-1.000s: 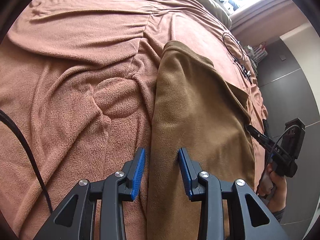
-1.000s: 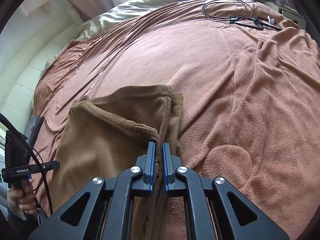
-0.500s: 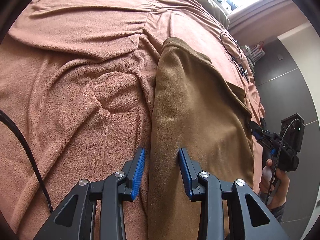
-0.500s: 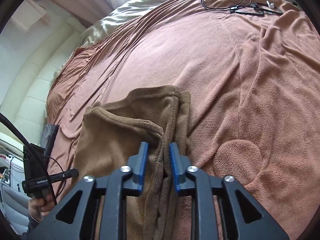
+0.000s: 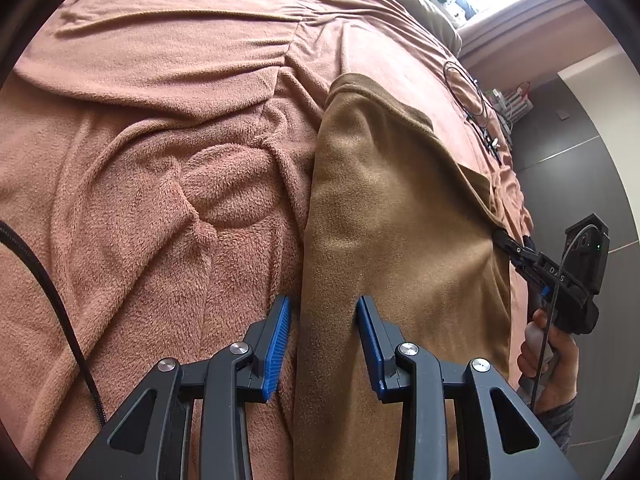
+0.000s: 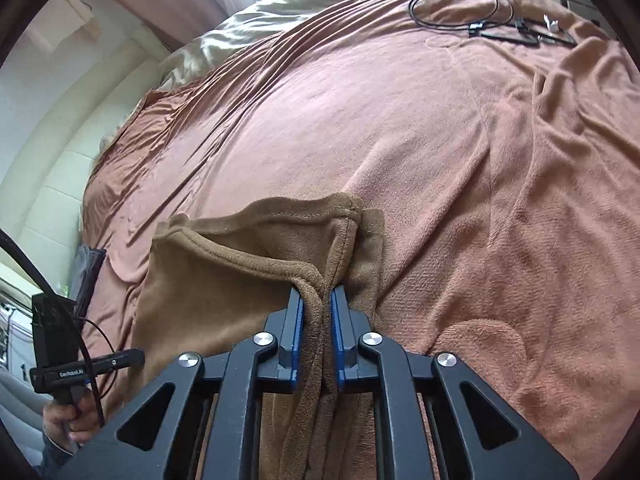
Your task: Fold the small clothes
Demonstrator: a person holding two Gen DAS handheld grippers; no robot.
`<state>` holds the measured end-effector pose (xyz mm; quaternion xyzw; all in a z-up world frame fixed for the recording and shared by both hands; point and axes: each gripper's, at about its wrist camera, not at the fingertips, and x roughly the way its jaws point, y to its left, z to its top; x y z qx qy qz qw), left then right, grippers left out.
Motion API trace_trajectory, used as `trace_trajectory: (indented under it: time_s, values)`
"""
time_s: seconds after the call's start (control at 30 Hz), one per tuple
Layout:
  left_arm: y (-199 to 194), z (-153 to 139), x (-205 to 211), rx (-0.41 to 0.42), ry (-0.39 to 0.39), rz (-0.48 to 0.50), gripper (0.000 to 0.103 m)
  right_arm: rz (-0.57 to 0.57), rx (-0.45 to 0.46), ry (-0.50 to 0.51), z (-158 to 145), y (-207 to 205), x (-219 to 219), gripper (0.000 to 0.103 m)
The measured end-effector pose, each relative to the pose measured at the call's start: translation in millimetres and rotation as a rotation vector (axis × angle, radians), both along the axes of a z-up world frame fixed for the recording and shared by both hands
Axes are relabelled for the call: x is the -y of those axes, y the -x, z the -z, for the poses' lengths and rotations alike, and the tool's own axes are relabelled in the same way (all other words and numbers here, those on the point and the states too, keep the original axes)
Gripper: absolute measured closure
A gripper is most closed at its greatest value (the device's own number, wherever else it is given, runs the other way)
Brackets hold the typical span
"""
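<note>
A: On the pink blanket (image 5: 168, 208), at the centre of the bed, the brown garment (image 5: 392, 216) lies folded lengthwise, running from six o'clock toward twelve in the left wrist view.

B: And the right gripper (image 6: 317, 300) is right on its edge, the jaws closing with a hemmed fold of the brown fleece between the blue pads. They look to be pinching it already.

A: The left gripper (image 5: 323, 306)?

B: Parted, straddling the garment's left-hand fold, pads not pressing on anything. It holds nothing.

A: What could spoil this?

B: My guess: the right one has several layers bunched together. Pull now and the whole stack may drag, undoing the lengthwise fold. With the left not gripping, nothing anchors the other side, so the cloth could slew across the plush blanket.

A: And those cables (image 6: 480, 12) up at one o'clock?

B: Well apart. No threat, I'd say.
</note>
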<state>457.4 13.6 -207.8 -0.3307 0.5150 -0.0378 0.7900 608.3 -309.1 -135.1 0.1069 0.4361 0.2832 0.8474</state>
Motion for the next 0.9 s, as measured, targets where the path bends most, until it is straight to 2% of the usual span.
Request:
trace_trajectory:
  time_s: [0.13, 0.2, 0.33, 0.4, 0.43, 0.47, 0.77, 0.9]
  values:
    - [6, 0, 3, 0.002, 0.004, 0.008, 0.067, 0.054, 0.032, 0.053, -7, 10, 3, 0.097]
    - [9, 0, 4, 0.003, -0.001, 0.012, 0.067, 0.038, 0.074, 0.091, -11, 16, -5, 0.096]
    - [16, -2, 5, 0.001, 0.0, 0.014, 0.067, 0.068, 0.023, 0.128, -17, 24, -4, 0.087]
    - [20, -4, 5, 0.005, -0.003, 0.02, 0.067, 0.093, 0.023, 0.122, -22, 34, 4, 0.074]
    - [24, -4, 6, 0.006, 0.003, 0.023, 0.067, 0.093, 0.012, 0.107, -23, 41, 7, 0.062]
    - [27, -4, 8, 0.005, 0.01, 0.025, 0.067, 0.086, -0.002, 0.094, -23, 47, 10, 0.053]
    - [56, -3, 22, -0.007, 0.01, 0.051, 0.067, 0.016, -0.103, 0.093, -4, 112, 21, 0.052]
    - [72, -1, 25, -0.011, 0.012, 0.052, 0.067, 0.01, -0.119, 0.104, 0, 129, 23, 0.052]
